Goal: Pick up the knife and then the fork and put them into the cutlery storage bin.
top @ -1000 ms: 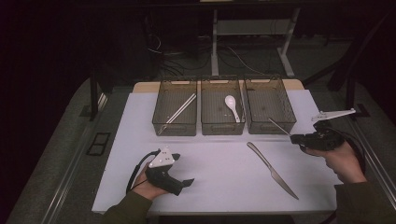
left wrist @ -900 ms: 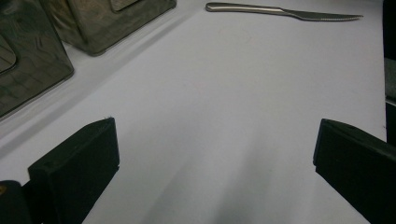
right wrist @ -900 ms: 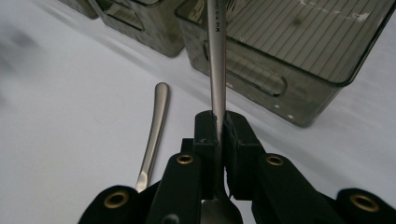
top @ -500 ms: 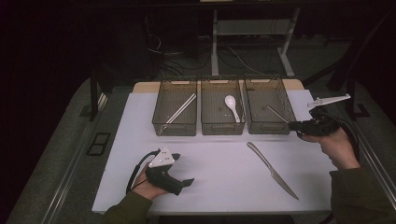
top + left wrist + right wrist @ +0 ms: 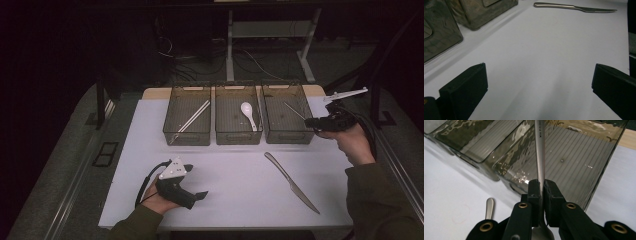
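Two grippers are in my hands, and I am starting with the right gripper (image 5: 311, 122): its jaws are pinching tight on the handle of a metal utensil (image 5: 539, 152), which I am taking for a spoon or fork, though the working end is hidden. In the right gripper view the handle is running straight up from between the pads, out over the near wall of the right bin (image 5: 584, 157). The tip of another handle is peeking in at the lower left of that view, lying on the white table (image 5: 454, 195). From the high view my right hand (image 5: 350, 142) is hovering at the right end of the row of bins, forearm coming up from the lower right corner, wrist bent so the gripper is pointing level toward the right bin (image 5: 287, 135).

My left gripper (image 5: 200, 195) is sitting low on the table near the front edge, jaws standing wide with nothing between them. My left hand (image 5: 155, 200) is cupping its body from below, and the gripper is pointing to the right across the table. In the left gripper view it is looking across bare white surface toward the knife (image 5: 574, 7).

The knife (image 5: 291, 181) is lying slantwise on the table between the two hands. The middle bin (image 5: 237, 137) is holding a white spoon (image 5: 248, 115), and the left bin (image 5: 187, 137) is holding chopsticks (image 5: 192, 117).
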Motion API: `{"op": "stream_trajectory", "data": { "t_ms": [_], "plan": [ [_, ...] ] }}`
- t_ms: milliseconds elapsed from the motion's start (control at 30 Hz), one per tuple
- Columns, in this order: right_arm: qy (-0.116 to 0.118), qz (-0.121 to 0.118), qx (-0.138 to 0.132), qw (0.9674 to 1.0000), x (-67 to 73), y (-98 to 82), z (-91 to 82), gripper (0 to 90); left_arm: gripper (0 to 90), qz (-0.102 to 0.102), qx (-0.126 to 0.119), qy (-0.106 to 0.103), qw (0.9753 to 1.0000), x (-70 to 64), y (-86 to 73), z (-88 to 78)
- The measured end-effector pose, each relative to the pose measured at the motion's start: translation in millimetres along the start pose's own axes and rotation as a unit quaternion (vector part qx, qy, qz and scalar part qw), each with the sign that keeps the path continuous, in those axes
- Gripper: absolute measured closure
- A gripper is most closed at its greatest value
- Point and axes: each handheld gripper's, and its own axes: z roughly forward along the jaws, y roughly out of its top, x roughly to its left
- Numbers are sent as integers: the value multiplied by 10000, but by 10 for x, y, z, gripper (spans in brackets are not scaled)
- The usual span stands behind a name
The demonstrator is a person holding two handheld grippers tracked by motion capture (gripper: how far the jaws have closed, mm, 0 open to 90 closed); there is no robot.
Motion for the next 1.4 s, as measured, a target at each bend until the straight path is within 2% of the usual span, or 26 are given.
{"op": "stream_trajectory", "data": {
  "t_ms": [567, 767, 1000, 1133, 1267, 1333, 1400],
  "plan": [
    [-350, 6, 221, 9991, -127, 314, 454, 837, 0, -6, -18, -14, 10000, 4, 0, -10],
    [-413, 80, 325, 9986, -191, 357, 643, 837, 0, -17, -33, -25, 10000, 4, 0, -14],
    [-530, 3, 451, 9976, -261, 393, 859, 836, 0, -11, -32, -38, 10000, 5, -1, -12],
    [-564, 110, 563, 9968, -294, 394, 991, 836, 0, 1, -18, -35, 10000, 4, -2, -10],
    [-582, 147, 656, 9960, -298, 398, 1094, 836, 0, 0, -25, -44, 10000, 4, -2, -12],
    [-661, 72, 756, 9949, -270, 411, 1123, 836, 0, -8, -22, -54, 10000, 6, -3, -8],
    [-631, 36, 740, 9953, -263, 422, 1131, 830, 0, 5, -7, -58, 10000, 6, -4, -7]
  ]
}}
